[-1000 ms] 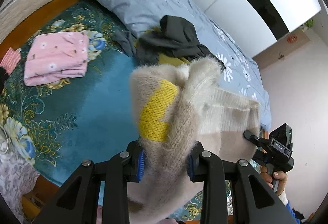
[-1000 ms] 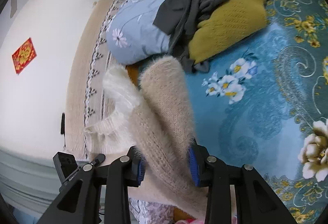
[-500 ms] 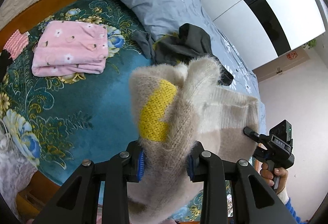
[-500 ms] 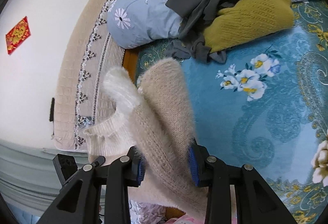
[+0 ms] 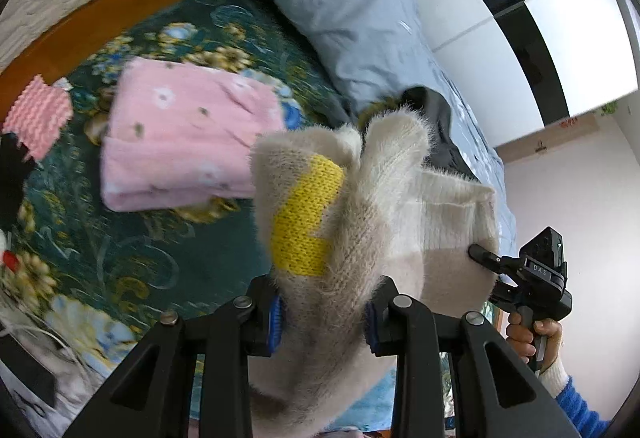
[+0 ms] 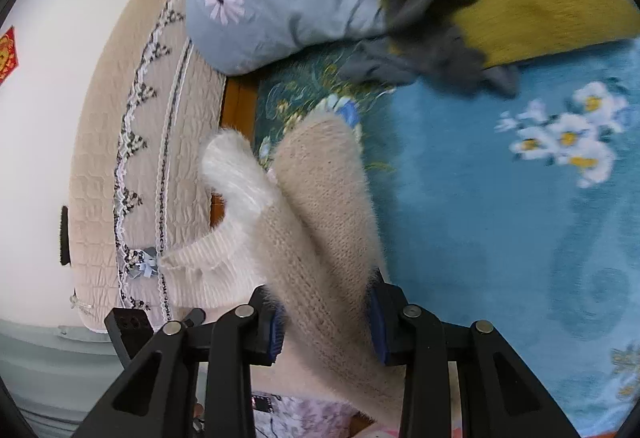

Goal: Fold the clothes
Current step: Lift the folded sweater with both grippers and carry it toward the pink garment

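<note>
fuzzy beige sweater [image 5: 360, 205]: bunched, clamped in left gripper [image 5: 322, 318] and right gripper [image 6: 326, 320], both part closed on it; above teal floral bedspread [image 6: 500, 205]; folded pink garment [image 5: 180, 133] beside.

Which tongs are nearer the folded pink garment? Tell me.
Left. The left tongs, shut on the fuzzy beige sweater, sit just beside the folded pink garment. The right tongs grip the sweater's far side, farther away.
</note>
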